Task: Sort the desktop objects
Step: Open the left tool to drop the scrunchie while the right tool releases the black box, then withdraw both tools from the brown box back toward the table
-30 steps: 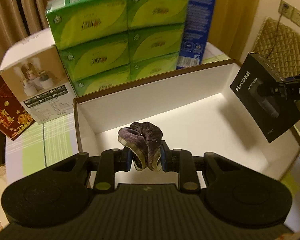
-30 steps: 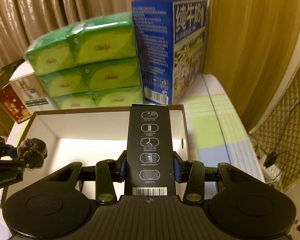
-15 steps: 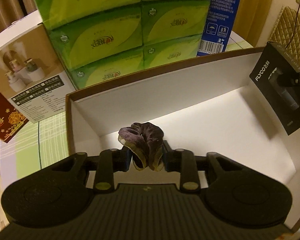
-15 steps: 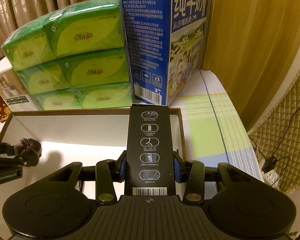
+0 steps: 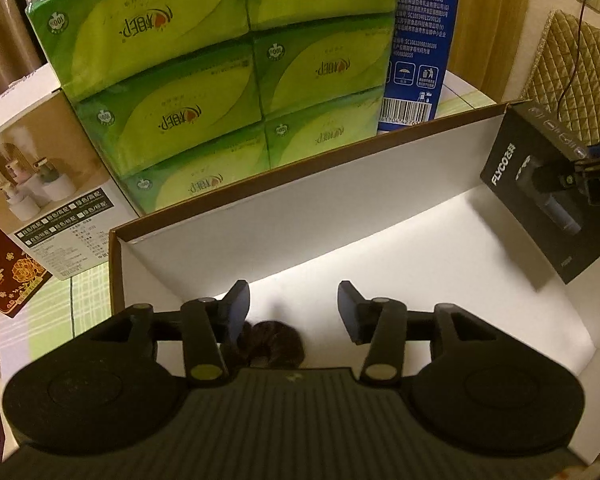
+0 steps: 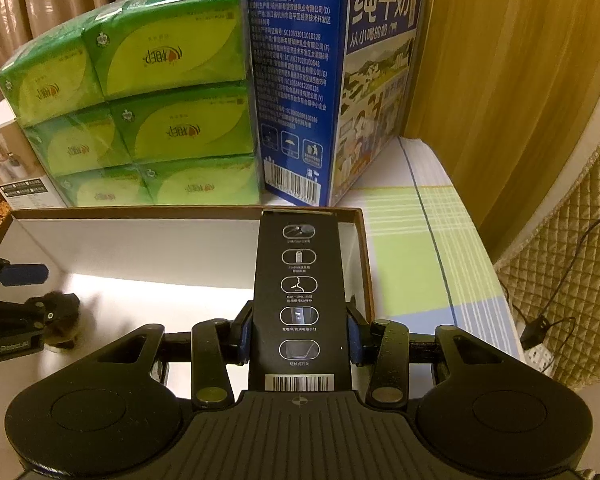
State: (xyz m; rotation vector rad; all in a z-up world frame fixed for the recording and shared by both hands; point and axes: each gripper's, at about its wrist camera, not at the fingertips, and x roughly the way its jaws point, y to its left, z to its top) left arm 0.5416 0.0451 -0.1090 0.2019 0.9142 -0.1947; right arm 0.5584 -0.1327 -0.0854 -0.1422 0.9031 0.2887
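the left tool (image 5: 293,305) has just been opening; the scrunchie (image 5: 274,342) lies loose below its pads (in the white box (image 5: 300,184)). the right tool (image 6: 299,336) grips a black carton (image 6: 299,280).

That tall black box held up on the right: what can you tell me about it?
The slim black cardboard box is matt, with a column of white pictogram icons and a barcode on one face; the left view shows another face reading FLYCO above a product picture. The right tongs clamp its sides, pads pressed on. It is held tilted over the right end of the open white-lined carton. Whether its bottom touches the floor is hidden.
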